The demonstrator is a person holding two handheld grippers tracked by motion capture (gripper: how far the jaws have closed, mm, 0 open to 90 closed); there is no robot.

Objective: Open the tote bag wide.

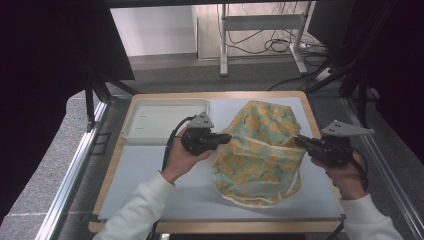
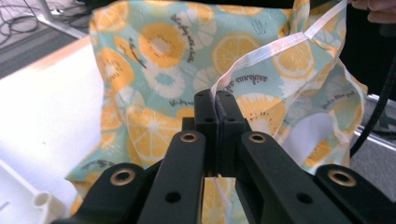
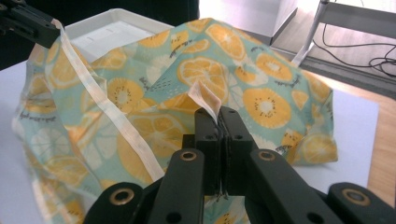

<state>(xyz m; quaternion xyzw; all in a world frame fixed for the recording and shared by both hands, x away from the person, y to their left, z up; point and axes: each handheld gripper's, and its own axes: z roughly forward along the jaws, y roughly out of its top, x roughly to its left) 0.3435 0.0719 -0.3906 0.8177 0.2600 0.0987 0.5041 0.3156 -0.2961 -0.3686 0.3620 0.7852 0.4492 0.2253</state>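
A teal cloth with orange citrus slices (image 1: 260,145) hangs stretched between my two grippers above the table. At the cloth's left side, my left gripper (image 1: 226,138) is shut on its white-trimmed edge. In the left gripper view the white hem (image 2: 261,53) runs into the closed jaws of that gripper (image 2: 215,100). My right gripper (image 1: 299,140) is shut on the cloth's right edge. In the right gripper view a fold of white trim (image 3: 205,99) sticks up from the jaws of the right gripper (image 3: 218,116). The cloth's lower part (image 1: 255,192) droops to the table.
A white tray (image 1: 131,131) sits at the table's back left, beside my left hand. The table has a pale blue mat (image 1: 145,170) and wooden edges. A metal desk frame (image 1: 260,22) and cables stand on the floor beyond.
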